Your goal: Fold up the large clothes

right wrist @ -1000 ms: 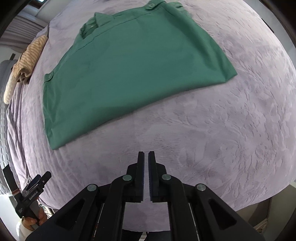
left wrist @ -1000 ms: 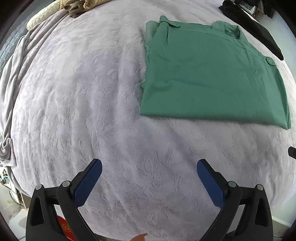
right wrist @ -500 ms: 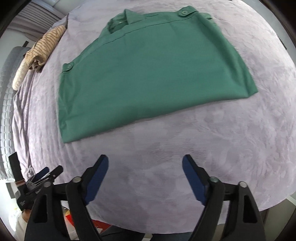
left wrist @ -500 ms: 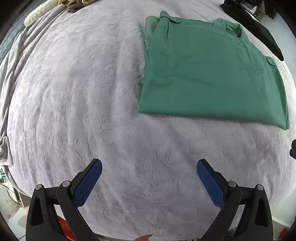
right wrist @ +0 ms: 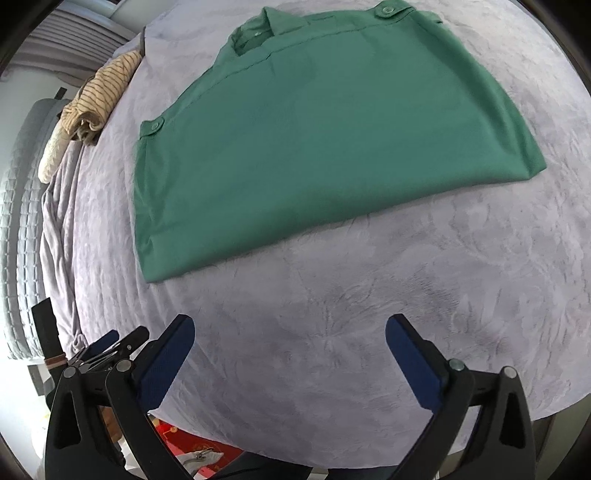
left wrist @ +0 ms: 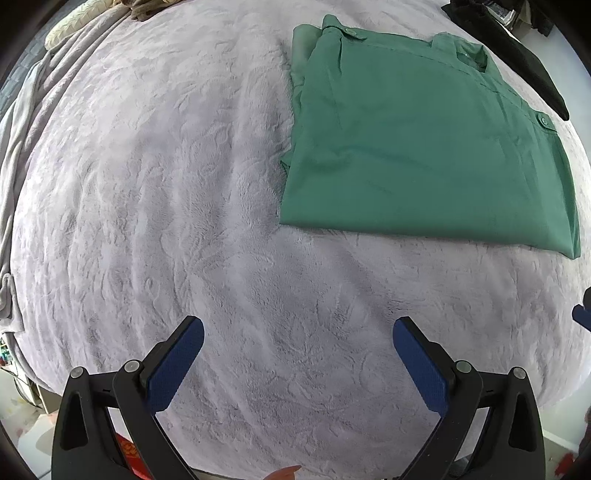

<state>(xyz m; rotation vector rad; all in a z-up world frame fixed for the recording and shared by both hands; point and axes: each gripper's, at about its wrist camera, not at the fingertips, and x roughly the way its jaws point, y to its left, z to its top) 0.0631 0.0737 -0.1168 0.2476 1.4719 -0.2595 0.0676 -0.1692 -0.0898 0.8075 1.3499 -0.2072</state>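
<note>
Ahead of our left tool, past a stretch of bare lilac-grey bed cover, the green shirt lies folded flat, set off to the right of the tool's line. Its collar points away from us, and a buttoned shoulder tab shows near its far right edge. We hold this tool with its blue pads spread wide, nothing between them, hovering above the cover and well short of the shirt's near hem. A dark garment lies beyond the shirt at the far right, and a pale crumpled blanket runs along the left side of the bed.

In front of our right tool, the same green shirt sits ahead and slightly left, its collar on the far side and its near hem running diagonally across our view. This tool is also spread wide and grips nothing; its blue pads hang over the bed cover, apart from the cloth. A striped tan garment is bunched at the far left edge of the bed. The left tool appears at the lower left, beside our right tool's left finger.
</note>
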